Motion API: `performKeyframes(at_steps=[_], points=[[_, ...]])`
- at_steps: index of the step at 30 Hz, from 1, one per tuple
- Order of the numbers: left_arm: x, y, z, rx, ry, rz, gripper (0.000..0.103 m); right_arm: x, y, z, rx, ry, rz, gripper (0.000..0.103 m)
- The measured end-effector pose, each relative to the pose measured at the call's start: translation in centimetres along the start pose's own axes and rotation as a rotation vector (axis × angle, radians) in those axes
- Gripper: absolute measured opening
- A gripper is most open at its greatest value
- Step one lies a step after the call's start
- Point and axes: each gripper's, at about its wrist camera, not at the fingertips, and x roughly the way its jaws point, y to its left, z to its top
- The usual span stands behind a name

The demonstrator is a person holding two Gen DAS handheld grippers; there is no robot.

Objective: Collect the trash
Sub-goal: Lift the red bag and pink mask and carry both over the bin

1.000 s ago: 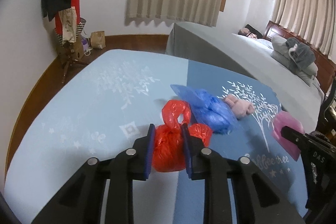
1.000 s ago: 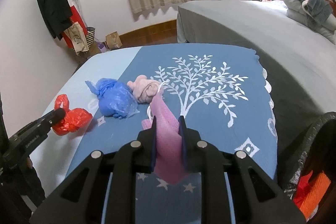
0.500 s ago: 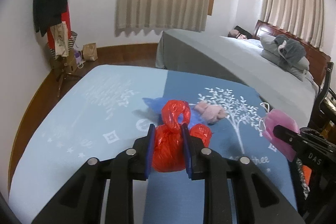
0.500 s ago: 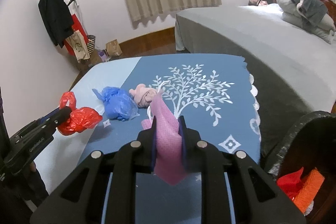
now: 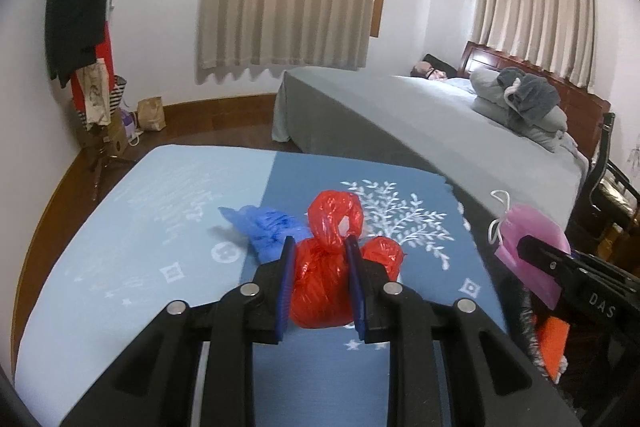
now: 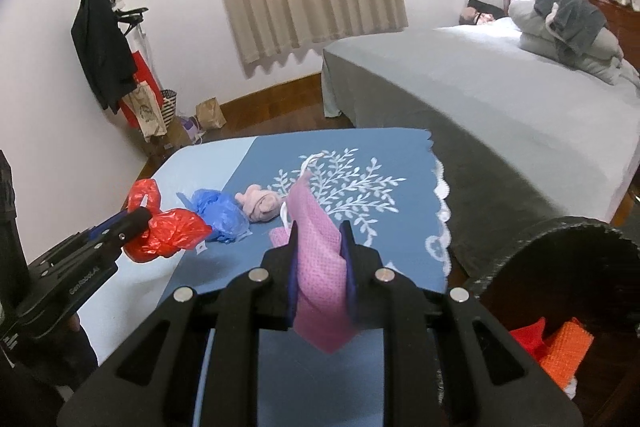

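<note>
My left gripper [image 5: 320,247] is shut on a knotted red plastic bag [image 5: 324,287], held above the blue tablecloth [image 5: 180,267]. The same red plastic bag [image 6: 168,231] shows at the left of the right wrist view. My right gripper [image 6: 318,227] is shut on a pink mesh pouch [image 6: 320,267] with a white cord; the pink mesh pouch [image 5: 528,247] also hangs at the right of the left wrist view. A crumpled blue plastic bag [image 6: 222,213] and a small pink cloth bundle [image 6: 260,207] lie on the cloth. A black trash bag [image 6: 560,267] gapes open at the lower right.
Red and orange items [image 6: 560,347] lie inside the trash bag. A grey bed [image 6: 480,99] with pillows stands beyond the table. A coat rack [image 6: 104,47] with clothes and bags fills the left corner. A brown paper bag [image 6: 210,113] sits on the wood floor.
Both grippers have risen and drawn back from the table, each keeping its load. The trash bag's opening has come into the right wrist view.
</note>
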Motion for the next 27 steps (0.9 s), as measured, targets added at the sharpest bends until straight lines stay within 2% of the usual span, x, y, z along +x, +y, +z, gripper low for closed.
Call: performKeyframes(at_steps=[15,27], points=[[-1.7,-5.1,0.5,0.045,-0.035,-0.1,0.025,-5.2,-3.4,-0.1,0.028,-0.062,-0.055,0.018],[-2.6,-10.8,0.5,0.098,-0.039,-0.209,0.025,-9.7,-7.0,-1.5,0.055,-0.102,-0.131,0.018]])
